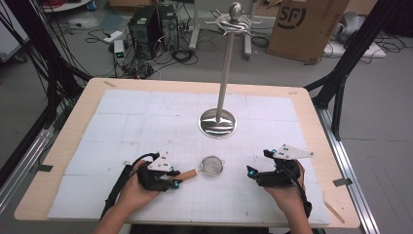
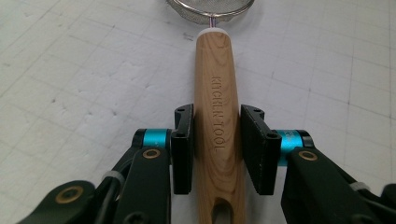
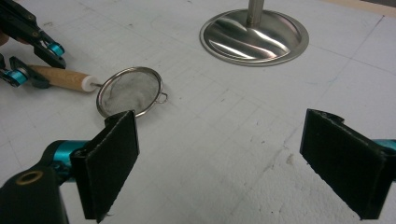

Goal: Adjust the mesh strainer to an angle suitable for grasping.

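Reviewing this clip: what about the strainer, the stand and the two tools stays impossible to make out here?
- Small metal mesh strainer with wooden handle: the bowl is cut off by the top edge of the left gripper view.
- Handle's hanging hole: cut off by that view's bottom edge.
- Tall steel hanging stand: the post is cut off by the top edge of the right gripper view.
- Stand's top hooks: too small in the high view to count.

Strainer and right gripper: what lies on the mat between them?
Nothing; bare white mat lies between the strainer and the open right gripper, in the high view.
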Motion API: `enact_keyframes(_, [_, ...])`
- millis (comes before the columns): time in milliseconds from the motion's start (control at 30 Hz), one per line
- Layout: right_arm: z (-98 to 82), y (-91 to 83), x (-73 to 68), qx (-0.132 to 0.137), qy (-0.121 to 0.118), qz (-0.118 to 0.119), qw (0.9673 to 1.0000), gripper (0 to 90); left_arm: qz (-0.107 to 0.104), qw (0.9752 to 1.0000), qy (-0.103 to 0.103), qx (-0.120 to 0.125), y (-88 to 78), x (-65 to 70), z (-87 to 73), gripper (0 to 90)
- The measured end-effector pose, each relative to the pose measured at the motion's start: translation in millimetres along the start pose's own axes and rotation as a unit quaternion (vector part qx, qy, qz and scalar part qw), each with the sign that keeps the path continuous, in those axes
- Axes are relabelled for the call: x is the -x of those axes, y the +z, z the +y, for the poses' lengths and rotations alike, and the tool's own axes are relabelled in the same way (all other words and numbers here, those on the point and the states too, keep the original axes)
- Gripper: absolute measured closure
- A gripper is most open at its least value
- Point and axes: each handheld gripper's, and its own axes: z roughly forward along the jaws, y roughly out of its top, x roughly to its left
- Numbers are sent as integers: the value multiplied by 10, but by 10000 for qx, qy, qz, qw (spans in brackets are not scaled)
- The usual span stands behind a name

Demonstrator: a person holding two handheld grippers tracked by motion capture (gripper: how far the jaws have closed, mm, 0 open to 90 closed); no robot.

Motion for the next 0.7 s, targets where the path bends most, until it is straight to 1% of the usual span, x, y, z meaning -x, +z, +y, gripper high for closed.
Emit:
enact_keyframes(133, [4, -6, 0, 7, -14, 7, 10000, 105, -39, 10000, 69, -19, 69, 43, 69, 667])
enact_keyframes(367, [11, -21, 3, 39, -20, 8, 10000, 105, -235, 9995, 200, 0, 263, 128, 243, 667])
enact_keyframes(533, [11, -28, 5, 41, -1, 33, 10000, 105, -332, 9992, 199, 35, 391, 160, 352, 667])
enact_keyframes(667, [11, -30, 7, 63, -4, 29, 10000, 105, -382, 9989, 285, -33, 484, 186, 458, 667])
enact_keyframes(700, [11, -30, 4, 55, 14, 30, 10000, 105, -389, 9987, 338, -55, 510, 193, 488, 667])
